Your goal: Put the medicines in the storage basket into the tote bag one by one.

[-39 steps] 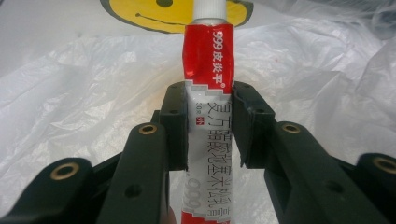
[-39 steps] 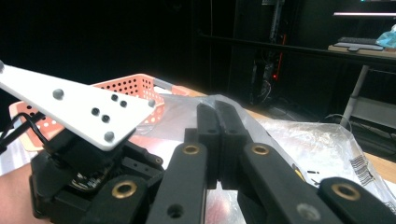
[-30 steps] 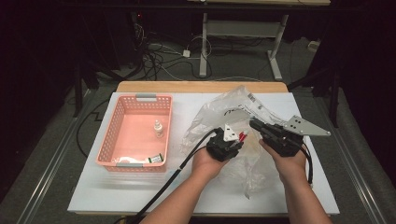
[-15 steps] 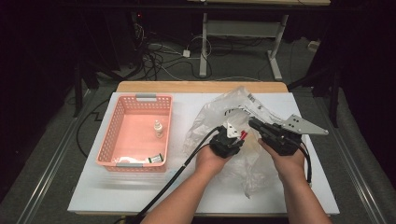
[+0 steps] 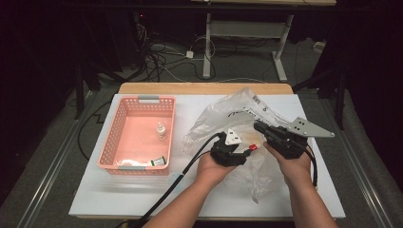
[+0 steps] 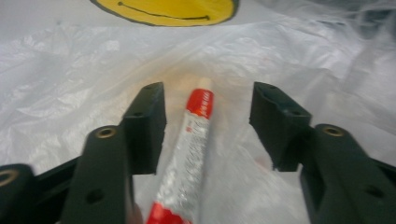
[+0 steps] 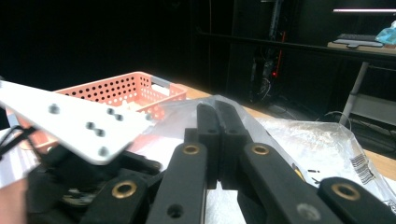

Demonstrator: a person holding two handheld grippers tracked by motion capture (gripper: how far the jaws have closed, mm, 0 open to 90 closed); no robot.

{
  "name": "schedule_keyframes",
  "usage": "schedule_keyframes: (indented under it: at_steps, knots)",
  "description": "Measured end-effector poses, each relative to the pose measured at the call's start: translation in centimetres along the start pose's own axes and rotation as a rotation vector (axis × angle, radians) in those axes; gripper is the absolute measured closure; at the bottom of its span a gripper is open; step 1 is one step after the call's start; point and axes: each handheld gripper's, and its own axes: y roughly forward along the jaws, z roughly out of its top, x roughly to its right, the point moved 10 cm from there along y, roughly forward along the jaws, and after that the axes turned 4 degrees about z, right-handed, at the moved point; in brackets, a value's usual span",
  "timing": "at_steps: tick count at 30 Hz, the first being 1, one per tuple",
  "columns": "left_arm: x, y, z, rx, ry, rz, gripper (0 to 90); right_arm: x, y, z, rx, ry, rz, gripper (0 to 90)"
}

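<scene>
While both forearms come in from the near edge of the table point(image 5: 95, 199), the left gripper point(image 5: 236, 154) sits just ahead of its hand, mid-table, over the crumpled plastic bag point(image 5: 228, 114). Its jaws have just been opening, now abt halfway apart, and the tube point(image 6: 189, 154) lies btwn them — red-and-silver, cap end pointing away, pads not pressing on it. So nothing gripped on the left. In the high view a bit of red peeks out at the jaw tips, on the bag. Right gripper point(image 5: 260, 127), just beside and slightly farther in, has jaws fully together w/ the bag film pinched up around them; looks clamped on the plastic, prob holding the bag mouth up.

Handling call: tube looks light, soft-walled, squashable, slick on the film — best taken across the middle of the body, gently, not at the cap. Bag is thin, floppy, slippery; grab a bunched fold.

Farther left, the pink basket point(image 5: 111, 142) holds a small bottle point(image 5: 162, 131) and another tube point(image 5: 159, 162) at its near wall.
</scene>
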Motion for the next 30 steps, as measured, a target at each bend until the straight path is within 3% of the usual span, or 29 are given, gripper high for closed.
schedule_keyframes:
  at_steps: [5,10,16,20,30]
  knots:
    - [1.3,-2.3,-1.2,0.018,0.015,-0.028,35.8,-0.1,-0.1,-0.2,-0.007,-0.003,0.004,90.0]
    - [1.8,-4.4,-2.2,0.034,-0.004,-0.066,26.5,-0.4,0.0,-0.3,-0.014,-0.012,0.007,90.0]
    - [1.6,-6.4,-3.0,0.042,-0.01,-0.049,13.4,-0.7,0.1,-0.5,-0.022,-0.014,0.009,90.0]
    - [1.3,-7.7,-3.4,0.022,-0.018,-0.047,0.9,-0.7,-0.1,-0.5,-0.025,-0.016,0.007,90.0]
    - [-0.5,-10.6,-4.4,0.024,-0.007,0.0,0.0,-0.6,-0.3,-0.5,-0.027,-0.016,-0.002,90.0]
